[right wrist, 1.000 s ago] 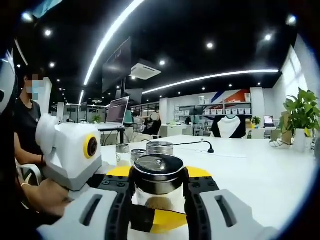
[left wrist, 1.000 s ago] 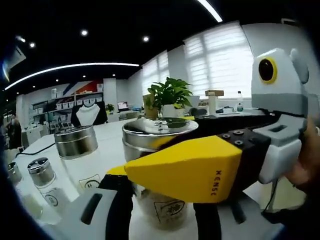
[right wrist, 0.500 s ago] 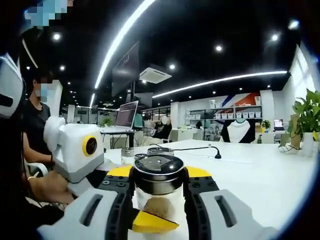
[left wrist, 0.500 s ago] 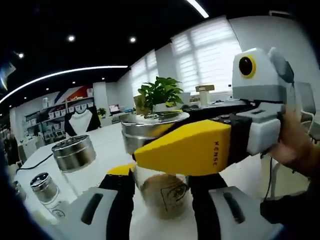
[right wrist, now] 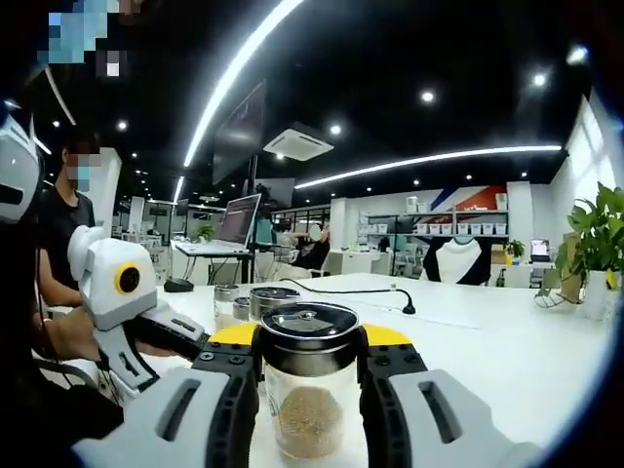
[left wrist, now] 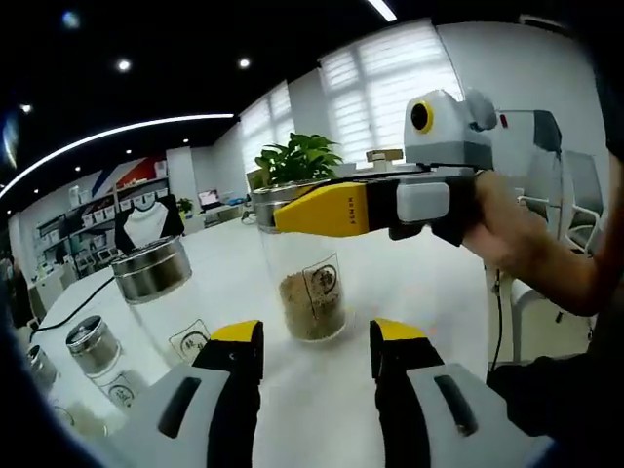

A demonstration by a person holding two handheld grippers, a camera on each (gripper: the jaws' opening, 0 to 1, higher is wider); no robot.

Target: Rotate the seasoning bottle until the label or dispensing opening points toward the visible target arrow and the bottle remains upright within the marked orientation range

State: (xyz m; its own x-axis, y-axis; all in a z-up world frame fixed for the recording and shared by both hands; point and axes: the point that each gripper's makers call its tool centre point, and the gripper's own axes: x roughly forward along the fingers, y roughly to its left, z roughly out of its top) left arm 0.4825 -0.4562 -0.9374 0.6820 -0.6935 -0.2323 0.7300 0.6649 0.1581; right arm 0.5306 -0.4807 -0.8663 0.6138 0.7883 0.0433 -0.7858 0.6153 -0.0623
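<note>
A clear seasoning bottle (left wrist: 310, 292) with a steel lid stands upright on the white table (left wrist: 429, 283), brown grains in its bottom. Its printed label (left wrist: 327, 283) faces the left gripper view. My right gripper (left wrist: 322, 207) comes in from the right, held by a hand, and is shut on the bottle just under the lid. In the right gripper view the same bottle (right wrist: 310, 400) sits clamped between my right gripper (right wrist: 310, 341) jaws. My left gripper (left wrist: 314, 336) stands open a short way in front of the bottle, touching nothing. It also appears at the left as the left gripper (right wrist: 127, 302).
Three more steel-lidded bottles (left wrist: 156, 292) (left wrist: 93, 356) (left wrist: 34, 369) stand in a row to the left of the held one. A potted plant (left wrist: 297, 161) is behind it. A black cable (right wrist: 341, 290) lies across the table, and a seated person (right wrist: 58, 244) is at the left.
My left gripper has pulled back from the bottle, which was between its jaws before, and now stands clear of it. The right gripper has stayed shut on the bottle.
</note>
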